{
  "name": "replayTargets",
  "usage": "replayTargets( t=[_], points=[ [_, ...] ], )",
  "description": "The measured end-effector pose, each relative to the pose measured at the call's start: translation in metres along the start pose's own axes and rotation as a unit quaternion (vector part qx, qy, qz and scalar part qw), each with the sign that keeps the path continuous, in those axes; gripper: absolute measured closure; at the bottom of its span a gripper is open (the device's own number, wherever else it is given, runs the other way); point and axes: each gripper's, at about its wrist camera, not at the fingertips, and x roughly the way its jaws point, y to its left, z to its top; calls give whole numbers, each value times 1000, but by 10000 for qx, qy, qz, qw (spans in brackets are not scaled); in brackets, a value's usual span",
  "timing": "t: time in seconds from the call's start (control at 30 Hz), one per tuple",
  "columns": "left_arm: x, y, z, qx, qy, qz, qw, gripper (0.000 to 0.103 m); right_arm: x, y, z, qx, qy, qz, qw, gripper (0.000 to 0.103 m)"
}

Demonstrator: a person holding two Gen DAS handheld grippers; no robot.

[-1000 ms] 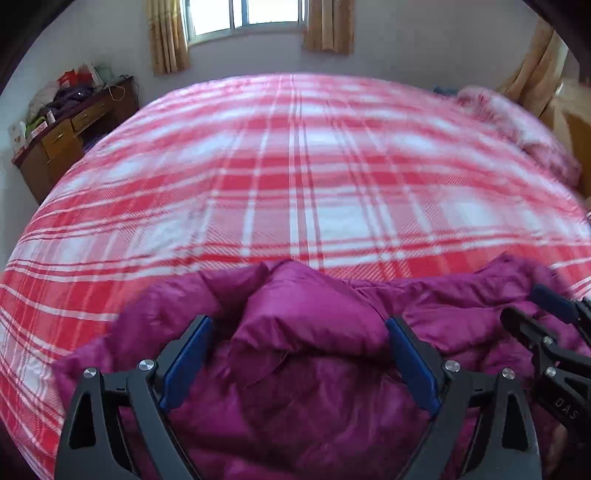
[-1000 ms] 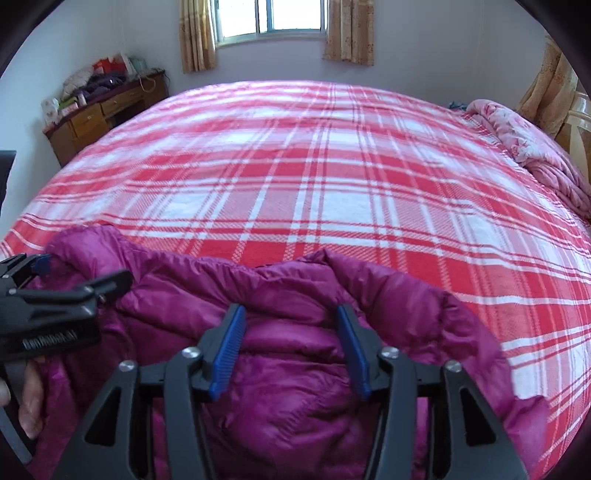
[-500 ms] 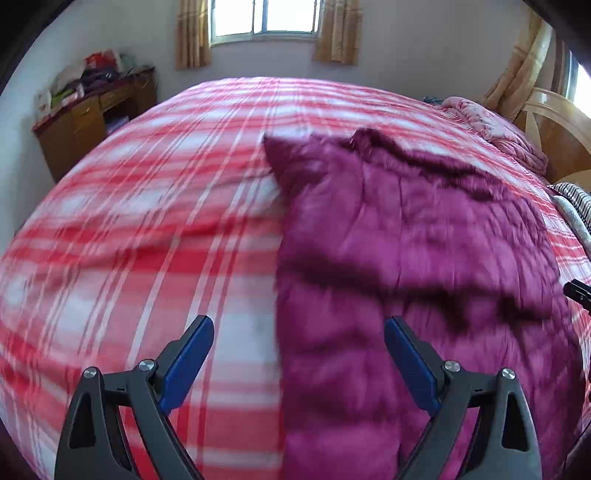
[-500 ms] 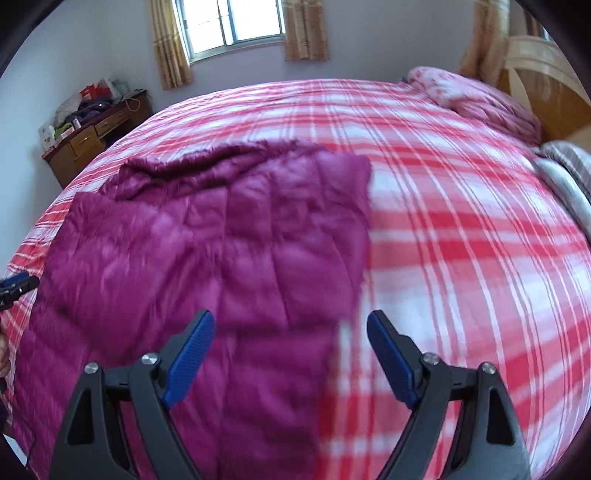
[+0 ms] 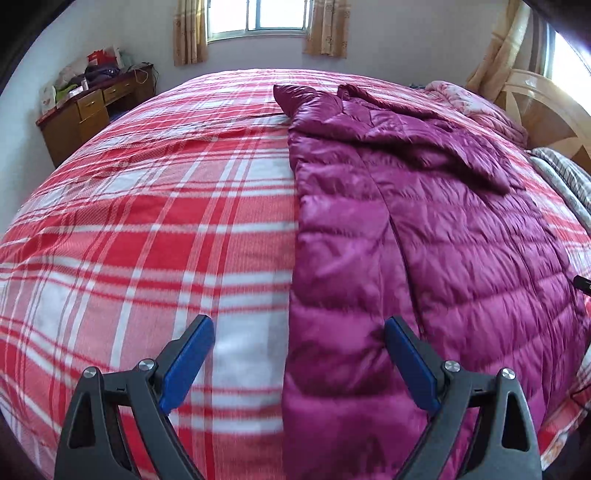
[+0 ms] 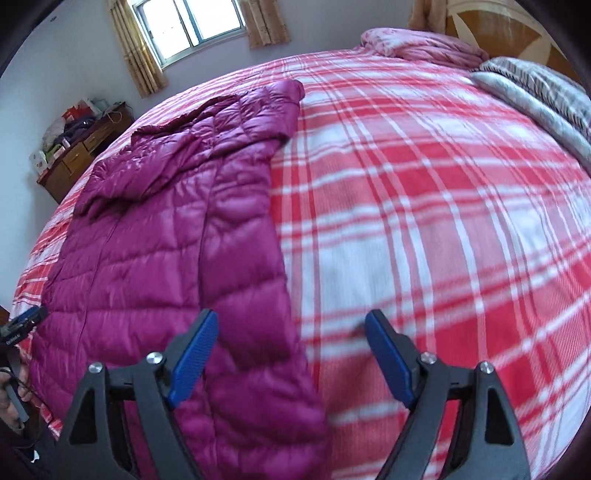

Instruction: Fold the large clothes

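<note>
**Bed Surroundings and Garment Condition**

The bed with the red-and-white plaid cover [image 5: 147, 221] fills both views. A brown wooden desk with drawers [image 5: 92, 107] stands against the far wall at left, piled with bags and small items. A curtained window [image 5: 258, 16] is set in the far wall. A pink floral quilt [image 6: 424, 46] and a grey striped blanket [image 6: 535, 88] lie bunched at the headboard end of the bed, well apart from the garment. Nothing lies on the garment.

The magenta quilted down coat [image 5: 424, 240] lies spread flat along the bed, lengthwise away from the cameras. Its long side edges run nearly straight. At the far end the fabric is rumpled, and one sleeve lies folded across the body.

The left tool [image 5: 299, 354] hovers over the coat's left edge, released, jaws wide apart and gripping nothing. The right tool [image 6: 291, 350] hovers over the coat's right edge, likewise released and unloaded.
</note>
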Motion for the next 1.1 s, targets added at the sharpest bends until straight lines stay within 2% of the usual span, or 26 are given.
replayTargets(
  t=[0.13, 0.2, 0.23, 0.27, 0.3, 0.33, 0.37, 0.4, 0.43, 0.57, 0.67, 0.8, 1.0, 1.1],
  points=[
    [-10, -3, -19, 111, 11, -58, 9999, 9, -6, 8, -24, -56, 128, 126, 9998, 34],
    [-12, -9, -26, 201, 27, -31, 9998, 9, -6, 15, -28, -124, 207, 191, 9995, 52],
    [-14, -12, -29, 251, 34, -56, 9997, 9, -4, 18, -31, -116, 300, 332, 9989, 58],
    [-16, -15, -32, 304, 53, -88, 9995, 12, -4, 21, -35, -125, 324, 390, 9986, 73],
    [-18, -19, -33, 379, 76, -143, 9991, 20, -5, 22, -37, -121, 329, 465, 9983, 82],
    [-20, -20, -35, 428, 71, -197, 9989, 47, -6, 20, -39, -21, 317, 591, 9977, 85],
    [-24, -23, -34, 504, 84, -310, 9982, 67, -7, 19, -40, 80, 317, 692, 9971, 88],
    [-28, -22, -34, 489, 121, -464, 9977, 77, -9, 17, -41, 193, 333, 820, 9959, 90],
    [-31, -20, -33, 404, 167, -679, 9967, 91, -12, 15, -41, 245, 301, 909, 9951, 91],
    [-53, -8, -23, 181, -54, -1028, 9945, 95, -43, 18, -34, 284, -8, 1195, 9924, 93],
    [-82, 8, -10, -109, -318, -1482, 9884, 95, -76, 26, -26, 174, -373, 1381, 9896, 94],
    [-129, 24, 7, -302, -806, -1956, 9769, 96, -124, 36, -16, 9, -876, 1652, 9824, 94],
    [-192, 43, 25, -526, -1563, -2605, 9513, 96, -178, 35, 6, 121, -1561, 2199, 9629, 94],
    [-202, 38, 38, -423, -1695, -2540, 9513, 96, -191, 32, 16, 214, -1844, 2380, 9534, 94]
  ],
)
